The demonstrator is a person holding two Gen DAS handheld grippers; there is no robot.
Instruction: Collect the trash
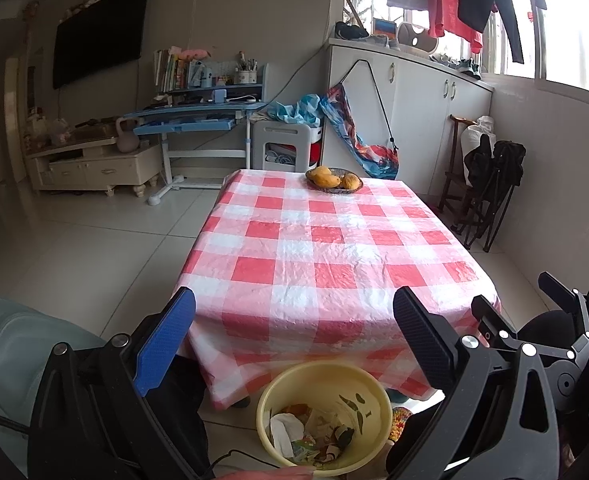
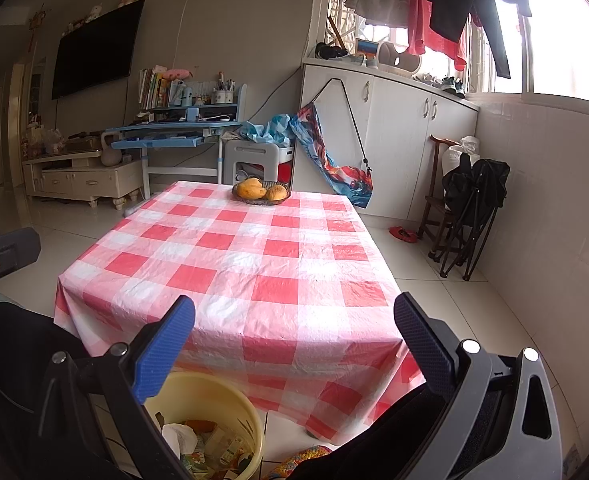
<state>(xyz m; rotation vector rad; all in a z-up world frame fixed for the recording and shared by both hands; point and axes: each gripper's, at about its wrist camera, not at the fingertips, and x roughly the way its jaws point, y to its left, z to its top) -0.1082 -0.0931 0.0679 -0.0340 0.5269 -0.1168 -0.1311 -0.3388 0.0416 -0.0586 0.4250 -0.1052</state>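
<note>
A yellow plastic bin (image 1: 364, 386) stands on the floor below the table's near edge, holding crumpled paper, wrappers and peel. The same bin (image 2: 230, 400) shows at lower left in the right wrist view. My left gripper (image 1: 294, 308) is open, above the bin and in front of the table edge, with nothing between its fingers. My right gripper (image 2: 294, 316) is open too, over the near table edge, holding nothing. The right gripper's body (image 1: 554, 340) appears at the right of the left wrist view. A red-and-white checked tablecloth (image 1: 334, 248) covers the table.
A dark dish of yellow-orange fruit (image 1: 334, 180) sits at the table's far edge. A pale chair back (image 1: 10, 344) is at left. Folded dark chairs (image 2: 470, 208) lean on the right wall. A blue desk (image 1: 198, 116), white cabinets (image 1: 414, 96) and a TV stand line the back. A red slipper (image 2: 402, 234) lies on the floor.
</note>
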